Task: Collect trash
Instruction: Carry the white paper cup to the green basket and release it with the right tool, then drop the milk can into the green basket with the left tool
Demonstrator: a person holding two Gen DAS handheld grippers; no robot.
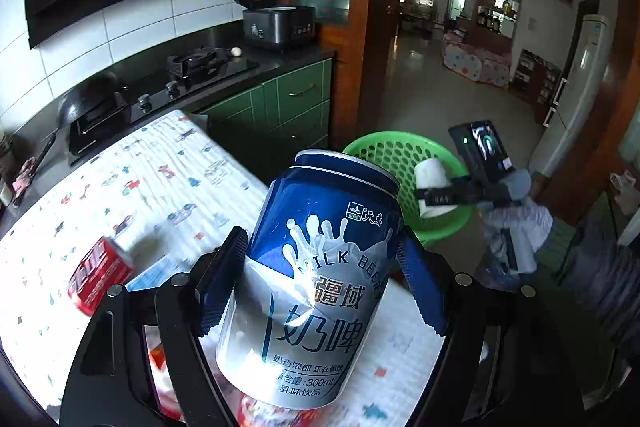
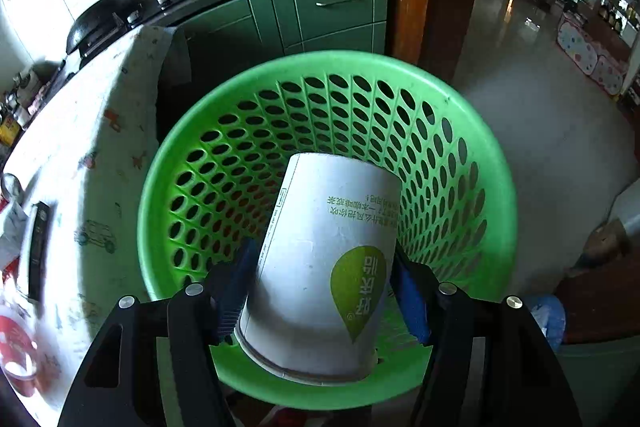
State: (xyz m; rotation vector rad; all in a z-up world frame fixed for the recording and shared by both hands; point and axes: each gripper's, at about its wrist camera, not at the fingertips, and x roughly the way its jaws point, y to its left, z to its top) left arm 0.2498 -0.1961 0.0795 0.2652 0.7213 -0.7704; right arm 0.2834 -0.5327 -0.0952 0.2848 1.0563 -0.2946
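My left gripper [image 1: 320,267] is shut on a blue and silver milk beer can [image 1: 316,275] and holds it upright above the table's right end. My right gripper [image 2: 322,267] is shut on a white paper cup [image 2: 324,267], held upside down over the mouth of the green perforated basket [image 2: 460,163]. In the left wrist view the basket [image 1: 392,155] stands beyond the table, with the right gripper [image 1: 430,195] and the cup [image 1: 430,175] above it. A red can [image 1: 98,275] lies on its side on the table.
The table carries a white patterned cloth [image 1: 132,183]. A black stove [image 1: 200,71], a wok [image 1: 88,103] and a rice cooker [image 1: 276,23] stand on the dark counter over green cabinets [image 1: 296,103]. Red packaging [image 2: 16,355] and a dark remote-like object [image 2: 38,247] lie on the table.
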